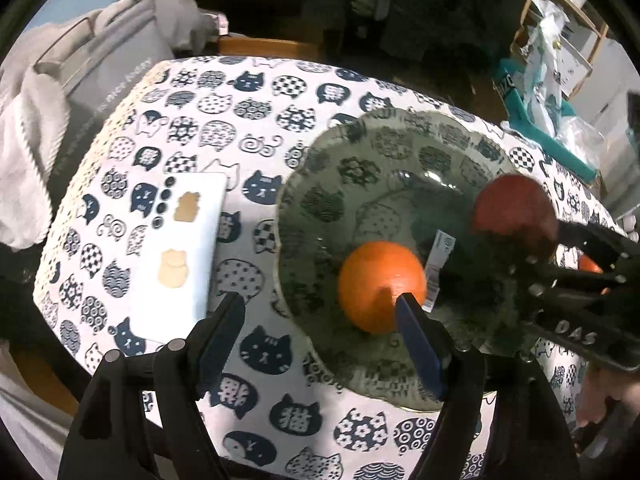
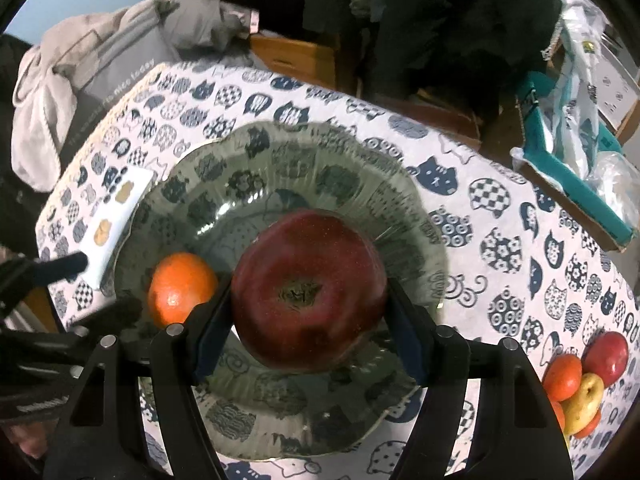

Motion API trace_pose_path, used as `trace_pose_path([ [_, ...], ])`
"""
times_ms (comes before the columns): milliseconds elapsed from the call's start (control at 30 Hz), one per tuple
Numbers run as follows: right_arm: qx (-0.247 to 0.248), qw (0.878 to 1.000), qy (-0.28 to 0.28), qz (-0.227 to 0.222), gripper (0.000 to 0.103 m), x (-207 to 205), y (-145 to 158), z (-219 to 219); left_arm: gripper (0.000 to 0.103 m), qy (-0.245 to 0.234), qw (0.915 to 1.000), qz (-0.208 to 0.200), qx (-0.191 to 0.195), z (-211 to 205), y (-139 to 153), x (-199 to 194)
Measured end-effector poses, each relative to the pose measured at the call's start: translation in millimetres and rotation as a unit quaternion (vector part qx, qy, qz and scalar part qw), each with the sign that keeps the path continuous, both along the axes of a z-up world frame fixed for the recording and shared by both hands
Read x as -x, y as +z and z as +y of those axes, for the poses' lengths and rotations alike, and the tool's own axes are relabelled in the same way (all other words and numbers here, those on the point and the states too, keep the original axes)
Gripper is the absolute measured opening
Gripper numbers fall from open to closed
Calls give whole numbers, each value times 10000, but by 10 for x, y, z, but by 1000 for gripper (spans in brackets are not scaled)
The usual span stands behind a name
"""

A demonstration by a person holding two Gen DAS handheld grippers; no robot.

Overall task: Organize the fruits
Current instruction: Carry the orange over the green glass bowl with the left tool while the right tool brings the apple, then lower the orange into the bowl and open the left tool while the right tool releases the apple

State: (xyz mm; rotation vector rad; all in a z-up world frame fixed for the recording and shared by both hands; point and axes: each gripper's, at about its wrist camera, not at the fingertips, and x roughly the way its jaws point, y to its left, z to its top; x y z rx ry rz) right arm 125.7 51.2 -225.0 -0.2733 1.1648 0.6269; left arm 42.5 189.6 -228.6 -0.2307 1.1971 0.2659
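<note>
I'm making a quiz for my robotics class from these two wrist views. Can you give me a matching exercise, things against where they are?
Things:
1. red apple
2. orange
3. white card
4. fruit pile

Places:
A. on the tablecloth, beside the plate's rim
B. lying in the glass plate
C. between the right gripper jaws
D. on the tablecloth near the table edge

Pairs: 1-C, 2-B, 3-A, 4-D

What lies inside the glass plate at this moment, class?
An orange rests in the plate. The right gripper holds a red apple over it. The cat-print cloth shows through the glass. Whatever lies directly under the apple is hidden.
</note>
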Motion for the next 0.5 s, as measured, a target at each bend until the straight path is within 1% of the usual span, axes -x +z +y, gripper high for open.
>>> trace_pose_path([
  [333, 364, 9986, 308, 248, 72, 123, -240, 161, 79, 63, 9999, 52, -85, 52, -8, 60],
  [433, 446, 9980, 374, 257, 72, 147, -275, 189, 79, 71, 9999, 55, -64, 58, -3, 64],
  [500, 459, 9976, 397, 345, 73, 143, -305, 195, 79, 72, 9999, 51, -66, 61, 2, 66],
])
